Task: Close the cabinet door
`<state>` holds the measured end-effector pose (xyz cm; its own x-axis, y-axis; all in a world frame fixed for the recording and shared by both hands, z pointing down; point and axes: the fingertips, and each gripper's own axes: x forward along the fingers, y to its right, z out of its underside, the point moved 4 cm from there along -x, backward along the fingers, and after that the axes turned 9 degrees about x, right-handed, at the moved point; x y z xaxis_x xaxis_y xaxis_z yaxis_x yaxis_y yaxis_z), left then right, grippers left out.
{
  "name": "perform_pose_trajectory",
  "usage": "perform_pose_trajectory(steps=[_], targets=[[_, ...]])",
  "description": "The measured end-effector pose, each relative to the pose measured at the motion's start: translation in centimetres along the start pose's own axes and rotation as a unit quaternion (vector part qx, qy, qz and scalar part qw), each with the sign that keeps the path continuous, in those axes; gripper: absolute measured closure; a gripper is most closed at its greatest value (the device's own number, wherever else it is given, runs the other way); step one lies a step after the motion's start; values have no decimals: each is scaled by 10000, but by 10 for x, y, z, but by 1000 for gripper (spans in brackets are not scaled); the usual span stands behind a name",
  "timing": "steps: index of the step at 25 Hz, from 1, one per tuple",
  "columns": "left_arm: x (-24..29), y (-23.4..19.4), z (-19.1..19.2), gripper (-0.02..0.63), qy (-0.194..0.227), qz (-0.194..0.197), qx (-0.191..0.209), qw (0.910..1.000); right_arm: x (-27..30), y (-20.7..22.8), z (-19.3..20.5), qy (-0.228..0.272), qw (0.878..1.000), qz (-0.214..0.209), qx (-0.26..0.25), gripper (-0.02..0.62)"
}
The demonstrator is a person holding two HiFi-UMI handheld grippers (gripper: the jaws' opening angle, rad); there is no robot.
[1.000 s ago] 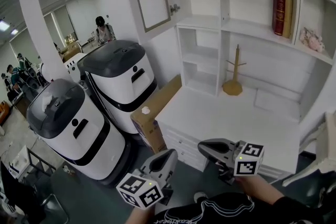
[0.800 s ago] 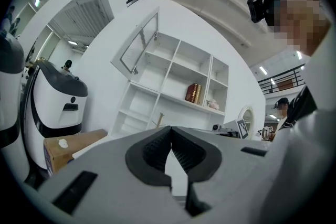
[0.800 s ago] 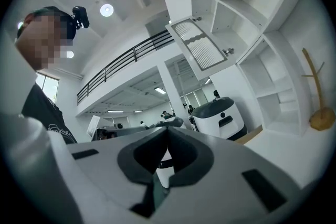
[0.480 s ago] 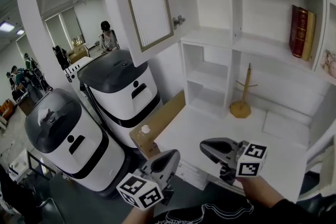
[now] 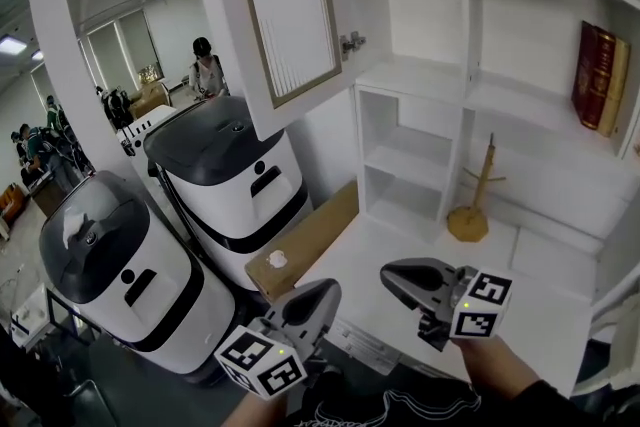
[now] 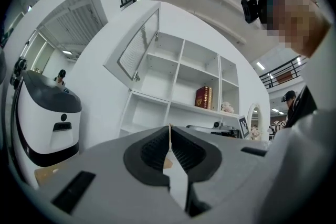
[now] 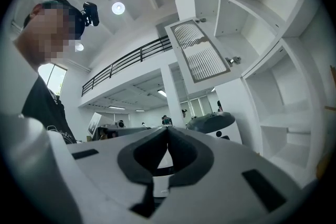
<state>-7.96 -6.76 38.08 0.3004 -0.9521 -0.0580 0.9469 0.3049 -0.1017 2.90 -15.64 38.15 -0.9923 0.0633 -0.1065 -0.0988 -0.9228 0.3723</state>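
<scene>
**A:** What is closest to the camera?

**B:** Two hand-held grippers, low in the head view. The left gripper (image 5: pixel 328 291) is at about seven o'clock and the right gripper (image 5: pixel 388 278) at about five o'clock. Each carries one cube with square markers, and both point away from the person.

**A:** Are they holding anything?

**B:** No. In each gripper's own view the two jaws are pressed together at the tips, with nothing between them.

**A:** What lies just beyond them?

**B:** One white desk top (image 5: pixel 400 245), beneath and ahead of the right gripper. One flat cardboard piece (image 5: pixel 310 237) leans at the desk's left edge. Left of that stand two rounded white machines with dark grey tops. The nearer machine (image 5: pixel 110 265) is at eight o'clock and the farther machine (image 5: pixel 225 165) at ten o'clock.

**A:** And the cabinet door?

**B:** There is one cabinet door (image 5: pixel 290 15), at about eleven o'clock, high above both grippers and well apart from them. It stands open, swung out to the left of the white shelf unit (image 5: pixel 465 45). One small knob (image 5: pixel 350 43) shows at its right edge.

**A:** What is farthest?

**B:** One wooden peg stand (image 5: pixel 470 215) is upright at the back of the desk, at three o'clock. Two books (image 5: pixel 600 80) stand side by side on a shelf at two o'clock. One person (image 5: pixel 205 65) stands behind the machines. Others farther left are too small to count.
</scene>
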Motion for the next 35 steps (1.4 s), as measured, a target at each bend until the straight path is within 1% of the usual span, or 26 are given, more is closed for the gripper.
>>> perform_pose_trajectory(steps=[2,6,9,15,17,21,23,26,29,32,35], targets=[[6,-17,-2,601,33,91,-26,9999,13,10,-6,30,10000,55,-44,588],[20,-55,-14,601,97,348,51,9993,40,31,-18,132,9996,212,-138,588],[29,-86,-31,600,248,546,123,9981,61,49,-27,201,9990,372,-168,588],[39,-145,-71,598,636,709,330,9949,95,67,-58,362,9959,699,-440,588],[40,-161,-84,597,787,861,270,9928,102,70,-68,403,9943,815,-554,588],[35,-193,-111,572,1132,1187,-12,9864,114,77,-78,452,9912,1044,-672,588],[33,-207,-125,554,1301,1352,-63,9822,121,81,-79,433,9901,1139,-701,588],[34,-228,-145,496,1526,1584,-43,9755,132,86,-79,386,9889,1236,-734,588],[38,-249,-166,462,1787,1775,-86,9677,140,89,-79,334,9870,1347,-805,588],[44,-267,-190,424,2047,2126,-281,9550,144,91,-80,329,9846,1492,-852,588],[53,-281,-216,364,2297,2596,-468,9368,146,93,-80,356,9819,1646,-869,588]])
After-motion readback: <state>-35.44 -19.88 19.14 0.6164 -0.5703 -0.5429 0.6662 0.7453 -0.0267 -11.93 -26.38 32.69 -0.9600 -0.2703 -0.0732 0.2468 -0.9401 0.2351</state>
